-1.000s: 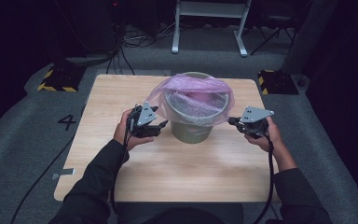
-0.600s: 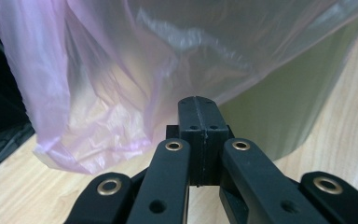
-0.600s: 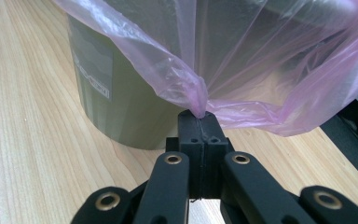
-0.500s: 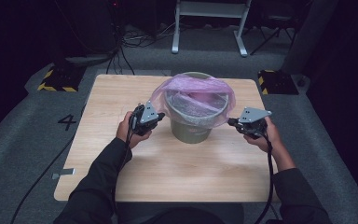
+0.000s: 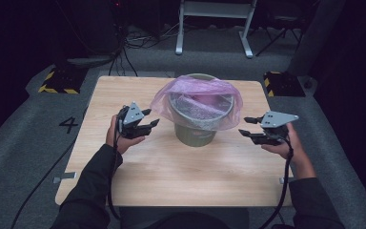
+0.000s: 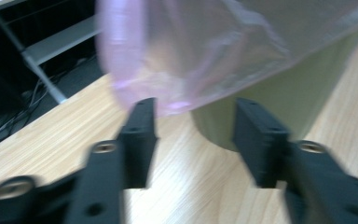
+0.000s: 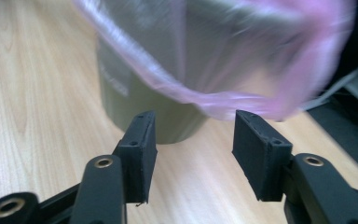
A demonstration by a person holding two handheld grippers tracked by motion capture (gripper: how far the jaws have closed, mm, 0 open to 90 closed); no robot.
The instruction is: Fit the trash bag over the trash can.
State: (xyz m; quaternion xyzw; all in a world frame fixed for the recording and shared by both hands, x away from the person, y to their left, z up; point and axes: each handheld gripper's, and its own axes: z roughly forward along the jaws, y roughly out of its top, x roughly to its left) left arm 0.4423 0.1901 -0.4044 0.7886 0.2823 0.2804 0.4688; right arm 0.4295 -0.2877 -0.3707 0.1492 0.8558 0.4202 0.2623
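High view: pink bag [image 5: 198, 98] lines bin [image 5: 195, 133] | left gripper [image 5: 147, 125], right gripper [image 5: 248, 130] just opened, holding nothing, flanking its overhang.

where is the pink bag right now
In the high view the pink bag is draped over the green bin at the table's middle, between both grippers.

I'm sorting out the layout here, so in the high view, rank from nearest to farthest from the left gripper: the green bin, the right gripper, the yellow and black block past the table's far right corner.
From the left gripper:
1. Green bin, just beside it at table centre.
2. Right gripper, across the bin.
3. Yellow and black block, on the floor beyond the far right corner.
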